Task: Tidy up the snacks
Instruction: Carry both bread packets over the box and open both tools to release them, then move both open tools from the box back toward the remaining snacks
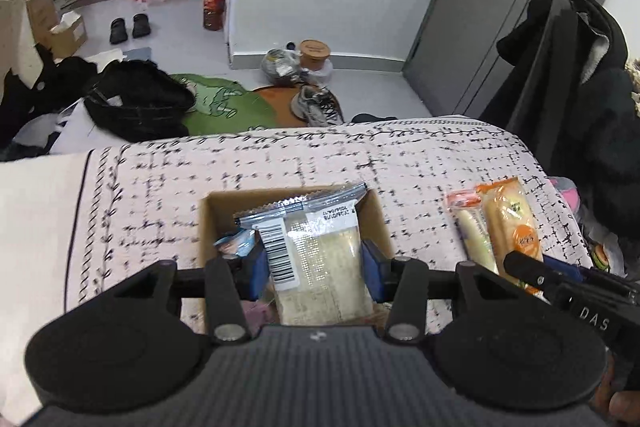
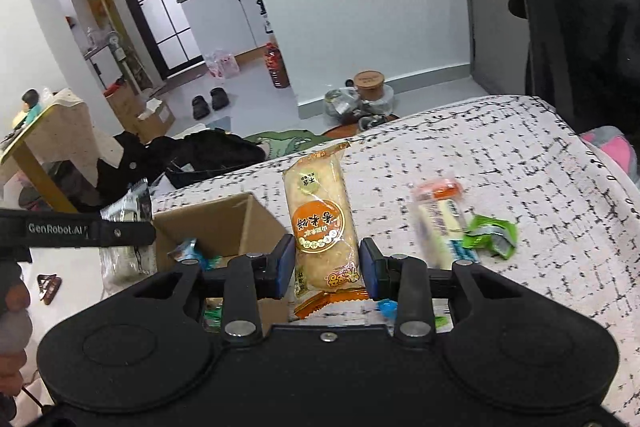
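An open cardboard box (image 1: 208,227) sits on the patterned bedspread; it also shows in the right wrist view (image 2: 224,223). My left gripper (image 1: 312,267) is shut on a clear-wrapped pale cake pack (image 1: 320,259) and holds it over the box. A small blue packet (image 1: 236,243) lies inside the box. My right gripper (image 2: 326,263) is shut on an orange rice-cracker pack (image 2: 322,223), just right of the box. A white stick snack with an orange end (image 2: 438,215) and a green wrapper (image 2: 490,233) lie on the bedspread to the right.
The bed edge runs along the far side (image 1: 360,131). Beyond it the floor holds a black bag (image 1: 136,103), shoes (image 1: 318,105) and a green mat (image 1: 224,107). A black coat (image 1: 580,75) hangs at the right. A wooden table (image 2: 44,131) stands at the left.
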`<state>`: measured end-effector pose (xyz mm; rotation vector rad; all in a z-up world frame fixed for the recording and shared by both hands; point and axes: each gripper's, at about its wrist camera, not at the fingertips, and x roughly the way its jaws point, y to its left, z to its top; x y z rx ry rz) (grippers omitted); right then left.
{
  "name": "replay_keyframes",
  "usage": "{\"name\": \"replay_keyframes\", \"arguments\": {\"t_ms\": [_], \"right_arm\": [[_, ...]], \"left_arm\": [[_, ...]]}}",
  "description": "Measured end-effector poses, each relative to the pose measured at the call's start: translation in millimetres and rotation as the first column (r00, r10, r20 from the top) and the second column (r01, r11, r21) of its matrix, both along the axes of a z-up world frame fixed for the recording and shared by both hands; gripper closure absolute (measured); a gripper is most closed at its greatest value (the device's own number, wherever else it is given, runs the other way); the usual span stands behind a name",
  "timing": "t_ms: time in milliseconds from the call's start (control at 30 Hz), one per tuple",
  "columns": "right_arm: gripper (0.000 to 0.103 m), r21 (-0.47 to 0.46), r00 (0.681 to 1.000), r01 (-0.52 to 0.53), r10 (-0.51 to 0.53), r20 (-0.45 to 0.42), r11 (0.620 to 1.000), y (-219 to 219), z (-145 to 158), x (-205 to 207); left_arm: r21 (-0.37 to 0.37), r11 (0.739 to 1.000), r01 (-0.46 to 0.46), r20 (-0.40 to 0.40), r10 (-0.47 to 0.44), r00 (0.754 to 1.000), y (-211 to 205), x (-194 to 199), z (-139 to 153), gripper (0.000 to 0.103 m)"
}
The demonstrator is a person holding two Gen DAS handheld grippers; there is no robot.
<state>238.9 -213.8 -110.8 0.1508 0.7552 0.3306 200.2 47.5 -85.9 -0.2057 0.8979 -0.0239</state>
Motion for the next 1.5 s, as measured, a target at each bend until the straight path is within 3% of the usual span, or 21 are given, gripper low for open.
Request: {"name": "replay_keyframes", "arguments": {"t_ms": [367,567,767,867,900,1033,1100,1500], "right_arm": [[0.069,0.008,0.998,-0.056,0.056,-0.004,0.998,28.6,2.6,-10.8],[0.069,0.026,0.995,-0.097,0.098,-0.012,0.995,44.9,2.5,-15.2],[0.068,0.082,0.983,-0.176,0.180,-0.040,0.981,61.6,-0.6,-18.2],[0.056,0.060,0.972,-0.223,0.227,-0.065,0.973,69.8,-3.2,-20.6],[0.048,0.059,0.974,-0.213,0.217,-0.060,0.975,67.6,-3.8,-21.9],[0.048,0.041,0.983,-0.166,0.168,-0.074,0.985,54.2,-4.9,-20.2],[0.048,0.023,0.987,-0.139,0.141,-0.083,0.990,45.6,-5.4,-18.5],[0.048,-0.033,0.995,-0.045,0.042,-0.086,0.998,6.5,-5.9,-17.9]], "left_arm": [[-0.032,0.999,-0.004,-0.073,0.002,0.997,16.8,-22.0,-15.6,0.056],[-0.032,0.999,-0.027,-0.052,0.025,0.998,24.6,-25.4,-10.5,0.047],[-0.020,0.998,-0.061,-0.044,0.060,0.997,34.5,-25.4,-7.6,0.044],[-0.011,0.997,-0.070,-0.044,0.069,0.997,35.7,-26.1,-8.3,0.042],[-0.010,0.997,-0.075,-0.045,0.074,0.996,36.6,-26.0,-8.9,0.040],[-0.003,0.996,-0.086,-0.042,0.086,0.995,37.7,-25.1,-10.1,0.033],[0.017,0.996,-0.083,-0.031,0.083,0.996,34.1,-24.5,-9.6,0.023],[-0.011,1.000,-0.022,-0.019,0.021,1.000,9.4,-12.6,-12.9,0.018]]}}
